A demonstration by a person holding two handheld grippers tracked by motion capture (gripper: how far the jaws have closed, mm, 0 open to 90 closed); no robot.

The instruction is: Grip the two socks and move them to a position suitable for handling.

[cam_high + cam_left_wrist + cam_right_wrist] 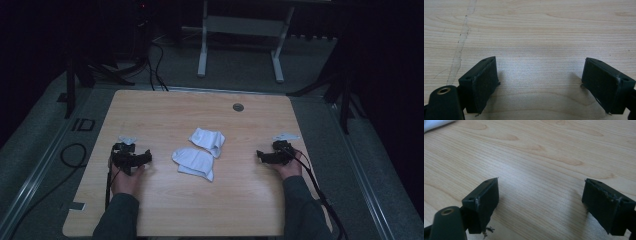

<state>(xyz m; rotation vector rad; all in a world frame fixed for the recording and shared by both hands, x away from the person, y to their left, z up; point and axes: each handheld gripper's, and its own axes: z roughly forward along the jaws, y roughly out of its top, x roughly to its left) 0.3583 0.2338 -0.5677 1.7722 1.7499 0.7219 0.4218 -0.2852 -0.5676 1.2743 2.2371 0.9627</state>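
Socks lie mid-worktop (150, 210), two white ones well apart from both hands. Going from the left: the left hand-held gripper (146, 158) sits low over the wood near the left edge, gripped by the person's left hand (126, 181), its cable trailing back along the sleeve. A grey plate (127, 140) shows just behind it. In the left gripper view its jaws stand spread wide, with bare wood grain between them; the pads (484, 86) pinch nothing, and a pale scuff line (461, 42) runs up the board to their left.

Next comes the near sock (195, 163), flat and folded, its upper corner touching or just overlapping the far sock (208, 141), which lies slightly beyond it and to the right. A round grommet (238, 107) sits farther back.

At the right, the right hand-held gripper (259, 154) points inward toward the socks, held by the right hand (287, 169). Its jaws are likewise spread wide over bare wood, holding nothing. A white bit of sock (435, 123) peeks in at the top left corner of the right gripper view.
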